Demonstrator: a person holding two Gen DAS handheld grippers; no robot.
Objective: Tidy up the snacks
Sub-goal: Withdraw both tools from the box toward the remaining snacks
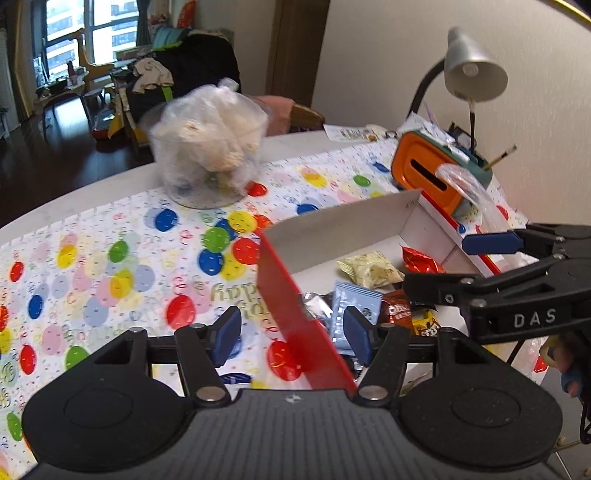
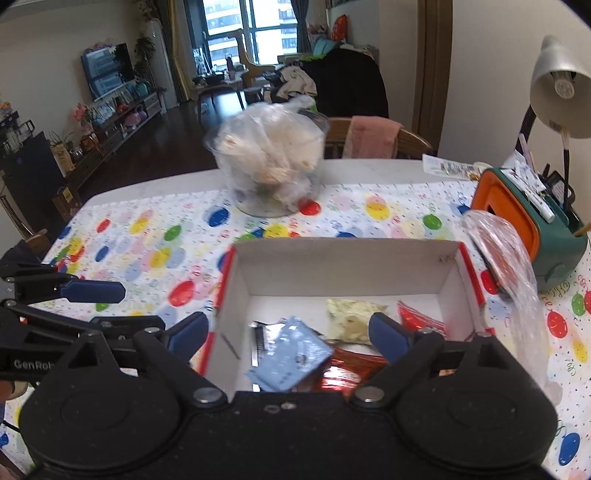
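Just above the red-and-white box [image 2: 448, 273], both grippers hang with jaws spread and nothing between them: the left gripper [image 1: 291, 334] straddles its red wall, the right gripper [image 2: 291, 334] its near edge. Snack packets [image 2: 291, 363] lie inside the box on the balloon-print tablecloth [image 1: 110, 258].

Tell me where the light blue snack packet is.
The light blue packet lies inside the red-and-white box, toward its near left corner in the right wrist view, beside a silver wrapper and left of the pale yellow packet.

Large window [image 2: 251, 26], dark floor [image 2: 155, 147], grey lamp [image 2: 557, 85].
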